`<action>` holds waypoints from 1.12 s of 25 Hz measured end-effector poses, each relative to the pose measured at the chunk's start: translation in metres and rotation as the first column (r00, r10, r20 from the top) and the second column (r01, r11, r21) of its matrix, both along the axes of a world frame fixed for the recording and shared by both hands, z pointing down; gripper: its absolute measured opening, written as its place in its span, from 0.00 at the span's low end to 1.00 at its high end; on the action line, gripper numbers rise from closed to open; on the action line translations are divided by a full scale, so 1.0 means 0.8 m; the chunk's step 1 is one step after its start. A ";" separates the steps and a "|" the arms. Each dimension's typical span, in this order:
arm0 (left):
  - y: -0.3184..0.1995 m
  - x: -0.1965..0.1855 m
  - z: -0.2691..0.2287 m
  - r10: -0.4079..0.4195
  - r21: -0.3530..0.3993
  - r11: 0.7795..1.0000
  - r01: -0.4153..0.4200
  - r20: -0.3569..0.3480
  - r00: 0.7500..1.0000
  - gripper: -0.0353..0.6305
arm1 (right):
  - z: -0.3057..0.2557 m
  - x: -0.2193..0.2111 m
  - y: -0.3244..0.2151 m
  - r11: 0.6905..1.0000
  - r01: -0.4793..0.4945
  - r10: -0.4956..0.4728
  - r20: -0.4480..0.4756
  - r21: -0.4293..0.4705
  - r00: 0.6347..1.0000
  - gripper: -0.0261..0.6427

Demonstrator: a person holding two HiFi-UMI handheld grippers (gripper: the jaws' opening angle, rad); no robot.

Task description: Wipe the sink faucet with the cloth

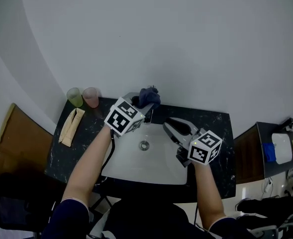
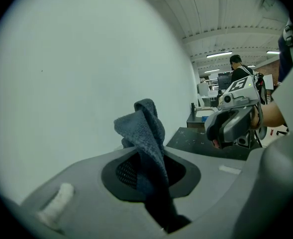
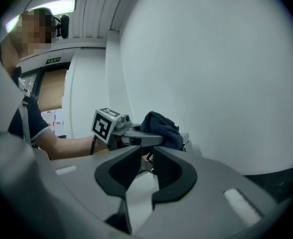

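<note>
Cloth (image 1: pixel 149 96), dark blue and bunched, sits at the middle of the worktop's (image 1: pixel 216 121) back edge, just above the faucet (image 1: pixel 149 117), which is mostly hidden beneath it. The left tool (image 1: pixel 140 109) is clamped on the cloth: in the left gripper view the fabric runs up out of the closed jaws and folds over at the top. Whether the cloth touches the faucet cannot be told.

The right tool (image 1: pixel 172 126) hovers over the right side of the white sink (image 1: pixel 156 169), pointing towards the faucet. Its jaws stand slightly apart with nothing between them.

A green cup (image 1: pixel 75 97) and a pink cup (image 1: pixel 91 97) stand side by side at the worktop's back left corner. A tan folded packet (image 1: pixel 71 126) lies near the left edge.
</note>
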State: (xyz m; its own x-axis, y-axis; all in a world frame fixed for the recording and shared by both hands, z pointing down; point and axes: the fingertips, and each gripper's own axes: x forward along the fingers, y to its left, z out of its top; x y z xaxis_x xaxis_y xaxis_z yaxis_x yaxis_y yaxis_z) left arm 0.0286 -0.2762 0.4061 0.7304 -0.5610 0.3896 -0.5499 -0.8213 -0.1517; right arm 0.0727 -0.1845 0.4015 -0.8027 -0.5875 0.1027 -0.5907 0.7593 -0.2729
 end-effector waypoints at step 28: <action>0.081 -0.097 -0.001 -0.287 -0.125 0.957 0.262 -0.288 0.914 0.14 | -0.049 -0.024 -0.018 0.968 -0.122 0.142 -0.077 0.218 0.987 0.05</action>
